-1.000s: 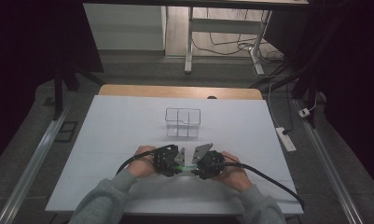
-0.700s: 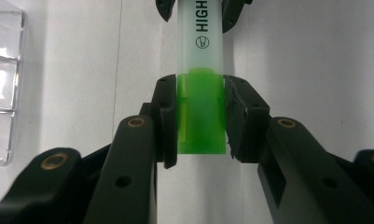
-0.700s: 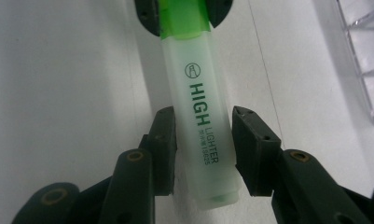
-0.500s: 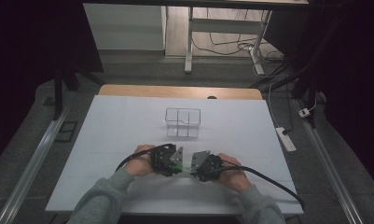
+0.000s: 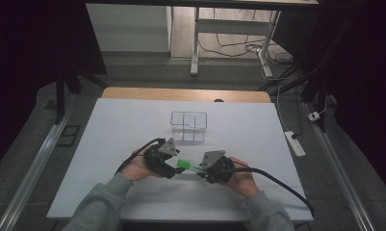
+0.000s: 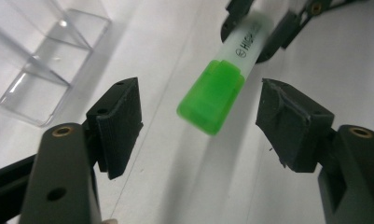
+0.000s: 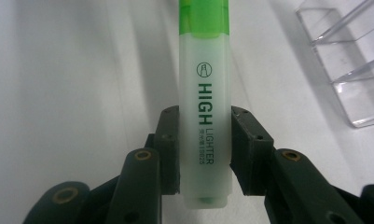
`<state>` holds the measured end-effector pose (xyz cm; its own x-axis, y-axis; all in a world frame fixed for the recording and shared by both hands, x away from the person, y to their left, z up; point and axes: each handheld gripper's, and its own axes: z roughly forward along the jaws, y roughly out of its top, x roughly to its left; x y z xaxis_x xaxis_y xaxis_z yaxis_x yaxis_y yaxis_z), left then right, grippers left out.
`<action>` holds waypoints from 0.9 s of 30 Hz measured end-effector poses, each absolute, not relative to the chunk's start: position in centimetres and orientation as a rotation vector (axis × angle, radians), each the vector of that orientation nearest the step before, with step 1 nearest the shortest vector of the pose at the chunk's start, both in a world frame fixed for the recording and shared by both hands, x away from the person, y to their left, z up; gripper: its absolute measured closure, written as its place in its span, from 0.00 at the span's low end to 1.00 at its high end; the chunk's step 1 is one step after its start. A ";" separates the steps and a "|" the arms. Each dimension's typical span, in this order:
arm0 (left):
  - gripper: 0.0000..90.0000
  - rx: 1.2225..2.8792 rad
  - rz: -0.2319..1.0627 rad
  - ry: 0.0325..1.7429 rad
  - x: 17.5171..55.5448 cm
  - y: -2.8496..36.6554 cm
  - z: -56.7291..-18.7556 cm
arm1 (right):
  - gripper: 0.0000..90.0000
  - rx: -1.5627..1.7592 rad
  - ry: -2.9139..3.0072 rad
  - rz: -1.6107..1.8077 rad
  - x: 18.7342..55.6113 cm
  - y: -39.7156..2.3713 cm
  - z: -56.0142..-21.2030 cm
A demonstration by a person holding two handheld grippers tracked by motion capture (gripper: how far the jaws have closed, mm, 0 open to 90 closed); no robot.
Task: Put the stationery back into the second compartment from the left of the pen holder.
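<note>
You have the highlighter [image 7: 205, 116] clamped by its pale barrel in your right gripper [image 7: 204, 154], the pads pressing on either side of the printed lettering near the tail end, so the green cap [image 6: 211, 95] points away at 12 o'clock in the right gripper view. In the high view the pen hangs just above the table [image 5: 133, 125] at about 6 o'clock from the clear organizer [image 5: 188, 126], bridging the space between your two hands. Your left gripper [image 6: 201, 123] has just been opening: its jaws now stand wide on both sides of the cap without touching it, so the cap sits between them but is not held. Treat the highlighter as light and stiff; it likely won't bend or sag from a one-ended hold. The plastic looks smooth and glossy, so it may slip or swivel if squeezed on the rounded edges; keep the pads on the flat faces of the barrel, as they are now. The cap is probably a push fit, so a pull on it could free it; take the cap squarely across its wide faces if you regrip there. The organizer's thin clear walls look brittle, so avoid knocking them.
</note>
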<state>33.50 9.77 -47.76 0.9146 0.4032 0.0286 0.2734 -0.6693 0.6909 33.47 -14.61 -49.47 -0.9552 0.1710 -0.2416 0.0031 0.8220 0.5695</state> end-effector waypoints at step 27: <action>0.27 2.042 0.157 0.542 33.7 9.9 -48.7 | 0.72 0.370 2.619 1.232 34.2 -16.3 -48.1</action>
